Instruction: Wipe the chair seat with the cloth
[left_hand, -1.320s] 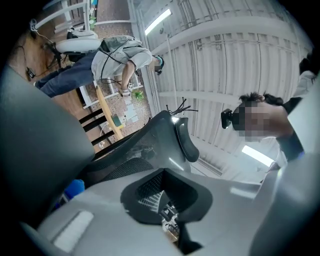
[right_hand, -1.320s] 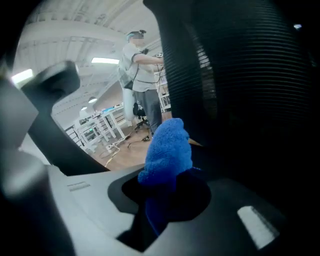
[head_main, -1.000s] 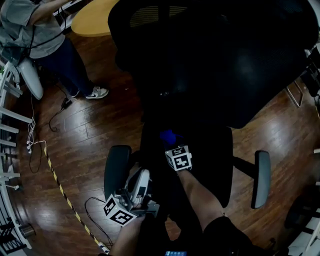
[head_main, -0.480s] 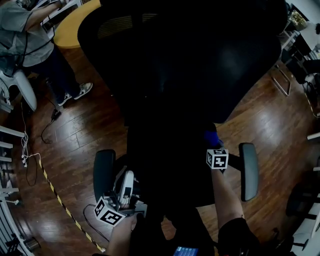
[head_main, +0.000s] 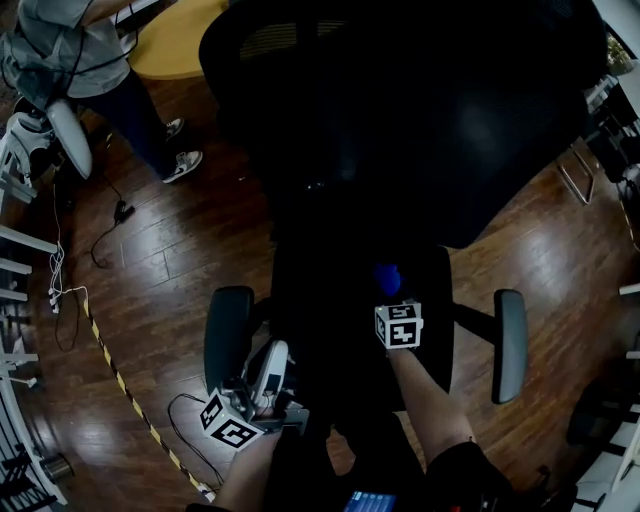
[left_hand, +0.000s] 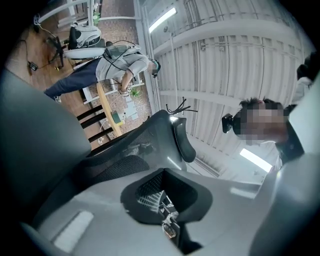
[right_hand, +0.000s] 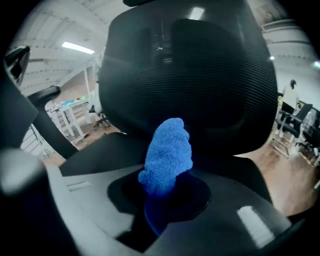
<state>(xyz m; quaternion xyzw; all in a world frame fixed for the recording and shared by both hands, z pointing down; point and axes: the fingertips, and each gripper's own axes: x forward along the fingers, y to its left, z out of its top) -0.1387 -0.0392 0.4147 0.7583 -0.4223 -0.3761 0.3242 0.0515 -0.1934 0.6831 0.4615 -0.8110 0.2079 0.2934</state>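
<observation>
Cloth (right_hand: 167, 152): one, blue, bunched, clamped between right gripper (head_main: 392, 298) fingers, over chair seat (head_main: 320, 325) toward rear right part, just before backrest (head_main: 400, 120); contact with seat unclear. Right forearm stretched forward along seat. Left gripper (head_main: 277, 352): fingers closed, nothing between, tilted upward, low at seat's left edge beside left of two armrests (head_main: 228, 335). One bystander (head_main: 90, 60) at far left.

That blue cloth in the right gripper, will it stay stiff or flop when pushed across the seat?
Probably floppy: the cloth bunches into a soft lump beyond the right gripper. Its nubby weave looks likely to drag on the chair seat rather than slide.
</observation>
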